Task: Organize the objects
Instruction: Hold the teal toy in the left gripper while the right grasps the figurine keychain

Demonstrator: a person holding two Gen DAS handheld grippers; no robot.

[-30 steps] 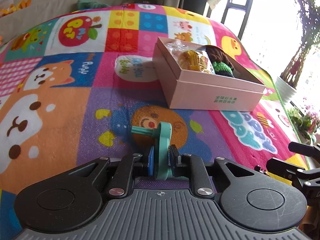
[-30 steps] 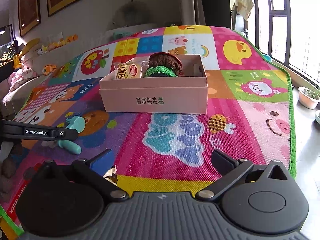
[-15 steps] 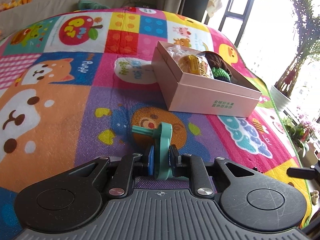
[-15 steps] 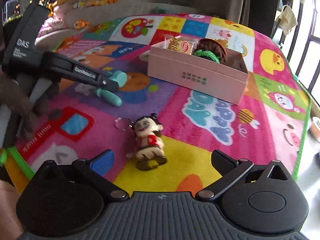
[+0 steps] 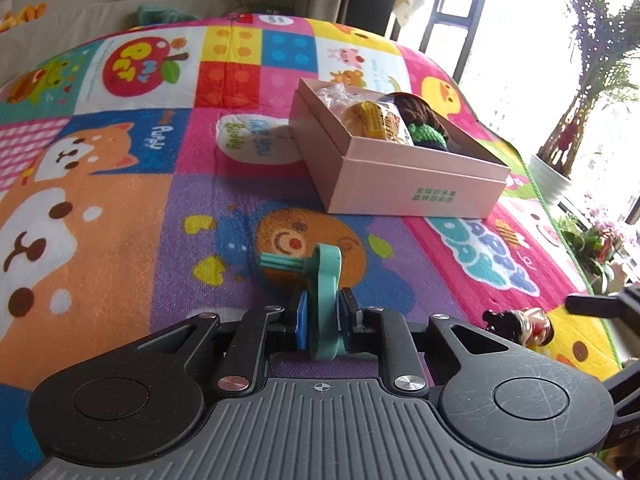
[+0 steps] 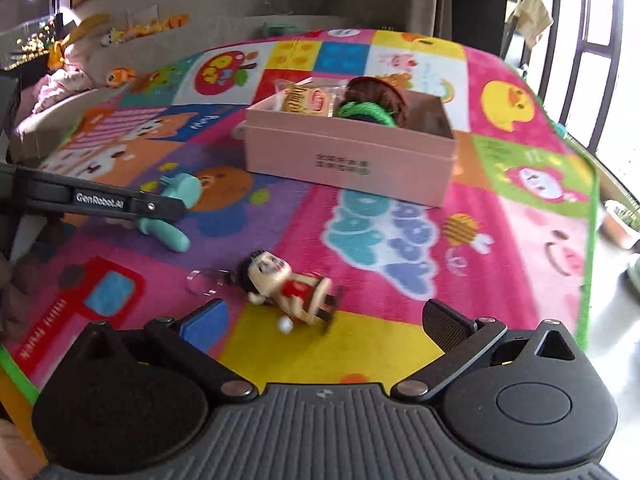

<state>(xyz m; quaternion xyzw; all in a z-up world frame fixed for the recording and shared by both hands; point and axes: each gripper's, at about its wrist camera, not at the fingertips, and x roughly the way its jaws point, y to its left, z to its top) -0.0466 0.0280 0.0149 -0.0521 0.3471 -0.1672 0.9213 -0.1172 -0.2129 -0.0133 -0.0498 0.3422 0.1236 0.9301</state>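
My left gripper [image 5: 323,322] is shut on a teal plastic toy [image 5: 320,280], holding it just above the play mat; it also shows in the right wrist view [image 6: 172,208]. An open pink box [image 5: 400,172] lies ahead with a yellow snack packet [image 5: 376,120] and a brown-and-green knitted item [image 5: 424,124] inside; the box also shows in the right wrist view [image 6: 352,156]. My right gripper [image 6: 324,328] is open, just behind a small doll keychain [image 6: 288,288] lying on the mat, also seen in the left wrist view [image 5: 516,322].
The colourful play mat [image 5: 120,200] covers the floor. Potted plants [image 5: 560,168] stand by the window at the right. A sofa with soft toys [image 6: 100,48] runs along the back left. The left gripper's arm [image 6: 100,200] reaches in from the left.
My right gripper has swung and pulled back so the doll keychain lies just ahead of its fingers. My left gripper has lifted the teal toy slightly and drifted a little.
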